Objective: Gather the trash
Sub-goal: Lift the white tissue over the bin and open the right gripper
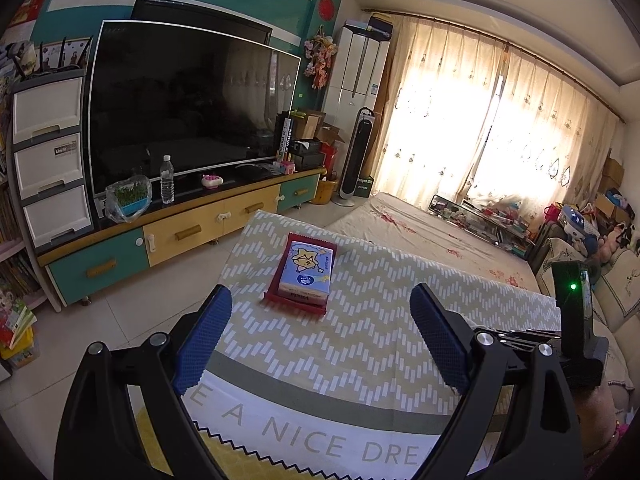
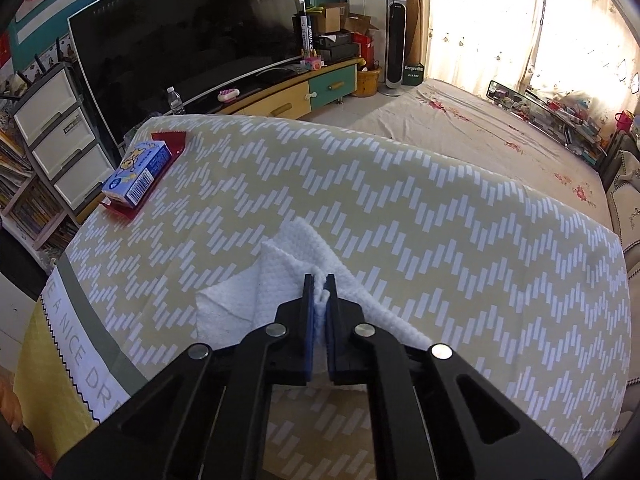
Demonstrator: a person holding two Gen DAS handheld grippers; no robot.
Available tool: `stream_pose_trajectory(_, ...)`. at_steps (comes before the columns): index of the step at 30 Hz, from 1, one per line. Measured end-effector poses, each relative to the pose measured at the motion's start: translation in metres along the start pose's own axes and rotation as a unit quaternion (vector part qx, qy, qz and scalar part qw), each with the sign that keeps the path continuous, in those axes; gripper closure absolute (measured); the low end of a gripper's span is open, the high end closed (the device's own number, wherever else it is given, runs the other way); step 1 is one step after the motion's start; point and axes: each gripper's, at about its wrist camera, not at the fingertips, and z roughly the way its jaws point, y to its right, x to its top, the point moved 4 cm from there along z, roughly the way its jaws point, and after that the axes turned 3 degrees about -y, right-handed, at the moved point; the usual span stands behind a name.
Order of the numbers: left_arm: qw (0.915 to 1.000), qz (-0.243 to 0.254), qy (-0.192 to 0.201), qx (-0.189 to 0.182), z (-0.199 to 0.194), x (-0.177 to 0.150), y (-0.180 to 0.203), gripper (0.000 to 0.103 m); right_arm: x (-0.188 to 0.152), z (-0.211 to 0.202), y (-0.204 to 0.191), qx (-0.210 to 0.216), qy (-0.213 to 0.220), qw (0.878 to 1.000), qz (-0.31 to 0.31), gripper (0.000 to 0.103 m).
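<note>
Right wrist view: the right gripper (image 2: 320, 280) is seen with its jaws clamped together on a crumpled white paper towel (image 2: 276, 280), a fold of which is pinched between the blue pads (image 2: 308, 320). The rest of the towel is spread flat on the counter (image 2: 460, 220) just ahead of and to both sides of the jaws, its largest flap lying to their left. The counter is covered by a yellow cloth with a white zigzag pattern and printed lettering along its near edge. Well ahead of the jaws and far to their left, near the counter's far corner, a blue tissue pack (image 2: 136, 172) is seen resting on a red wrapper (image 2: 170, 140), which juts out beyond it at both ends.

In the left wrist view, the left gripper (image 1: 320, 300) is held over the same counter (image 1: 400, 280) with its jaws wide apart and nothing between them. The tissue pack (image 1: 306, 272) on the red wrapper (image 1: 294, 306) lies just ahead of the jaws, centred between the two blue pads (image 1: 204, 336) and not touched by either. Part of the other gripper's black body, with a green light, is visible at the right edge. Beyond the counter a television (image 1: 192, 104) on a low cabinet (image 1: 180, 232) is seen, with a clear water bottle (image 1: 167, 180) standing on it.
</note>
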Motion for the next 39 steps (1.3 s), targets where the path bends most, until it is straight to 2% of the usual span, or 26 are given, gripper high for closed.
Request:
stream_pose_trajectory(11,0.9999,0.009,-0.011,0.005,0.006,-0.004,0.004,0.013,0.018,-0.073,-0.001,0.013,0.077,0.997,0.004,0.099)
stream_pose_trajectory(17,0.9996,0.021,-0.019,-0.007,0.007,-0.007,0.012,0.013,0.026,-0.146,0.010,0.000,0.150,0.989,0.013,0.099)
stream_pose_trajectory(21,0.9986,0.042,-0.020,-0.026,0.007,-0.010,0.025,0.013,0.014,-0.203,0.033,-0.021,0.199,0.979,0.028,0.099)
stream_pose_trajectory(26,0.9963,0.073,-0.013,-0.044,0.002,-0.014,0.042,0.013,-0.028,-0.267,0.085,-0.082,0.229,0.968,0.066,0.099)
stream_pose_trajectory(29,0.9951,0.086,-0.010,-0.049,-0.001,-0.017,0.049,0.013,-0.063,-0.287,0.122,-0.127,0.220,0.962,0.100,0.098)
stream_pose_trajectory(33,0.9942,0.092,-0.008,-0.055,-0.004,-0.018,0.055,0.013,-0.119,-0.300,0.174,-0.191,0.187,0.952,0.152,0.098)
stream_pose_trajectory(39,0.9942,0.092,-0.009,-0.056,-0.004,-0.018,0.055,0.013,-0.198,-0.289,0.235,-0.253,0.124,0.933,0.224,0.098)
